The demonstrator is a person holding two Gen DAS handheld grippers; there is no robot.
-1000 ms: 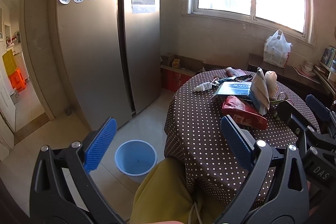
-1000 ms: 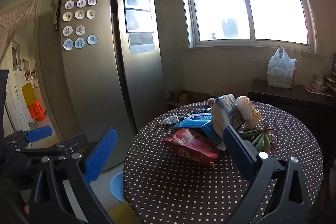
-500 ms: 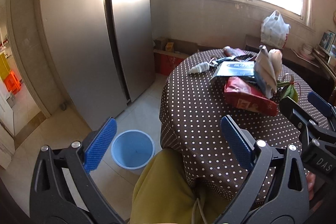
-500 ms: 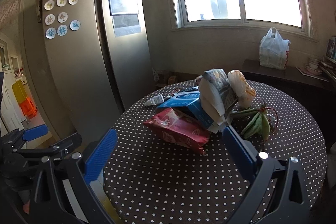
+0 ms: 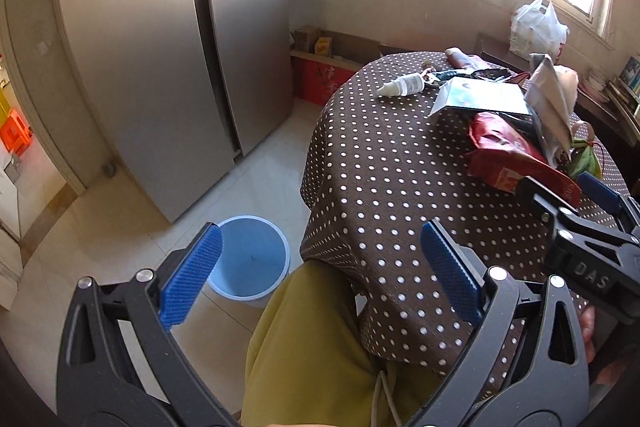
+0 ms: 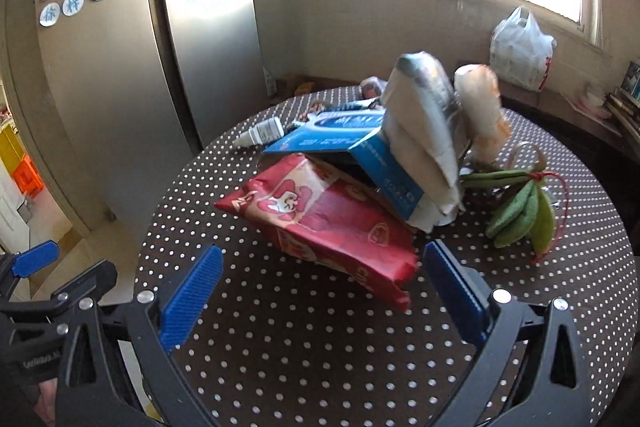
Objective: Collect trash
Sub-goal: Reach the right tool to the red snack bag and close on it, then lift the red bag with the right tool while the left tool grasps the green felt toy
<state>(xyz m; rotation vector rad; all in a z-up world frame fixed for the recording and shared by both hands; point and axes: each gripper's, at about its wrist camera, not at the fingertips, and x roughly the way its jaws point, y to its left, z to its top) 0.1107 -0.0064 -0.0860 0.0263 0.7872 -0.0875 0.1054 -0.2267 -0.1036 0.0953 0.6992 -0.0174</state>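
My left claw hangs with its blue pads spread wide apart and nothing between them, above my knee in yellow-green trousers at the edge of the round table with its brown dotted cloth. On the floor at about nine o'clock of the table stands the blue bin, just beside the cloth's hem. My right claw is also spread wide and holds nothing; it hovers over the near part of the table, facing the trash pile. The red snack bag lies nearest, at twelve o'clock from my pads, its torn end between them but untouched. Behind it a blue box leans on crumpled paper; a small white bottle lies at eleven o'clock, and green pods at two o'clock.
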